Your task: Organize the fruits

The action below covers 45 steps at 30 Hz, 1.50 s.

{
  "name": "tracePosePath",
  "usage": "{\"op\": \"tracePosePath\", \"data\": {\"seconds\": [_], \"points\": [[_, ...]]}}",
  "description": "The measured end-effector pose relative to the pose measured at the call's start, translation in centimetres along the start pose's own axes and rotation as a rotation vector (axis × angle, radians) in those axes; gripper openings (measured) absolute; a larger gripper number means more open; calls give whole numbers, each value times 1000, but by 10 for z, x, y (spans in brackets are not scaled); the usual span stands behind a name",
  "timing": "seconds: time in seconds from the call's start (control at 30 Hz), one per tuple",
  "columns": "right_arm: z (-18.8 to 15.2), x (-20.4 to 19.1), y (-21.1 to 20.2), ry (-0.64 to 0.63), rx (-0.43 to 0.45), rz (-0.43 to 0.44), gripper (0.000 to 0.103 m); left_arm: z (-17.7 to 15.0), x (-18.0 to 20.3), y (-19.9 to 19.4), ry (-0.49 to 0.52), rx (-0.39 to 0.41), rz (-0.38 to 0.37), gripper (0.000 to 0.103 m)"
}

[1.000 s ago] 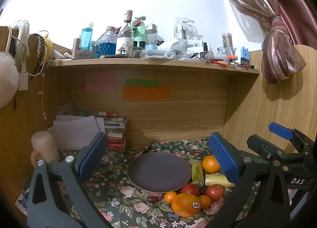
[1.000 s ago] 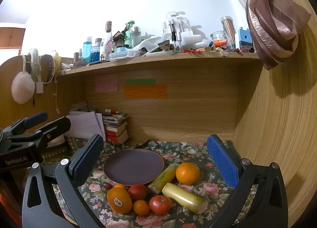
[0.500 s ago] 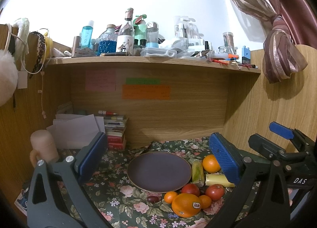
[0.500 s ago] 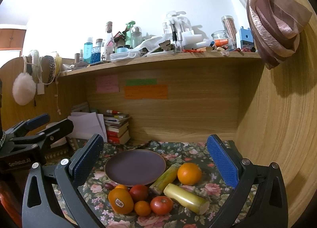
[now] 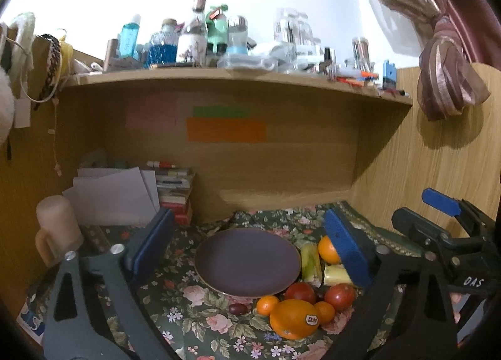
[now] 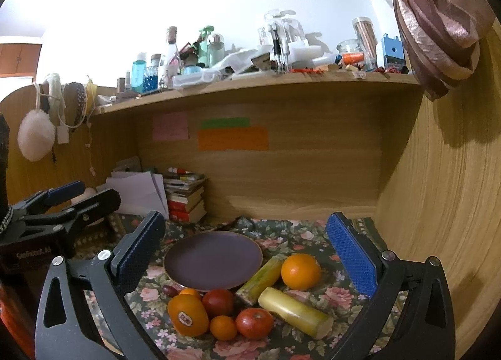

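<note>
An empty purple plate [image 5: 247, 261] [image 6: 213, 259] sits on the floral cloth [image 6: 300, 344]. Fruit lies beside it: a large stickered orange [image 6: 188, 314] [image 5: 294, 317], a round orange [image 6: 301, 271], two dark red tomatoes [image 6: 254, 323] [image 6: 218, 302], small tangerines [image 6: 223, 327], two yellow-green cane pieces [image 6: 294, 313] [image 6: 263, 277] and a dark grape [image 5: 238, 309]. My left gripper [image 5: 247, 244] is open and empty, above the plate. My right gripper [image 6: 247, 253] is open and empty, above the fruit.
A wooden desk hutch surrounds the space, its right wall [image 6: 438, 203] close by. A stack of books [image 6: 184, 197] and papers [image 5: 116, 197] stand at the back left. A beige mug [image 5: 58, 234] stands at the left. The shelf above [image 6: 250, 87] holds several bottles.
Both grippers have shifted slightly; the plate and fruit sit a little nearer in both views. Nothing was grasped or released.
</note>
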State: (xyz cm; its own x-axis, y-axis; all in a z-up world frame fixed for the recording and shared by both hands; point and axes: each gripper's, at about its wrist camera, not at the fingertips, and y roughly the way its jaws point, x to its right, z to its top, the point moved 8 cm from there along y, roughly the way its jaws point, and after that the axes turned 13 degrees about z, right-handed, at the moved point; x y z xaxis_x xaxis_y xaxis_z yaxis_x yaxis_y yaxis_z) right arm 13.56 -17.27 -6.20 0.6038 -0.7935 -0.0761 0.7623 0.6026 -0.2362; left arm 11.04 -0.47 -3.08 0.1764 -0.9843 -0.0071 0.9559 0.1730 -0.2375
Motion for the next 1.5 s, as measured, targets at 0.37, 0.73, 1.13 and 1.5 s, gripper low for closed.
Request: {"op": "tracePosePath", "data": {"seconds": [0.37,0.73,1.13,1.5], "points": [[-34,45,17,15,-131,-8,79,-48,23,47,49,-237,-96,73],[-66,69,20,59,-225,-37,76,-106,50,66,118,-415,-132,69],[-94,76,23,129,-277,-19,76,-152,73,72,150,-540,-167,69],[-100,76,33,120,-302,-14,76,-152,71,75,118,-541,-220,64]]}}
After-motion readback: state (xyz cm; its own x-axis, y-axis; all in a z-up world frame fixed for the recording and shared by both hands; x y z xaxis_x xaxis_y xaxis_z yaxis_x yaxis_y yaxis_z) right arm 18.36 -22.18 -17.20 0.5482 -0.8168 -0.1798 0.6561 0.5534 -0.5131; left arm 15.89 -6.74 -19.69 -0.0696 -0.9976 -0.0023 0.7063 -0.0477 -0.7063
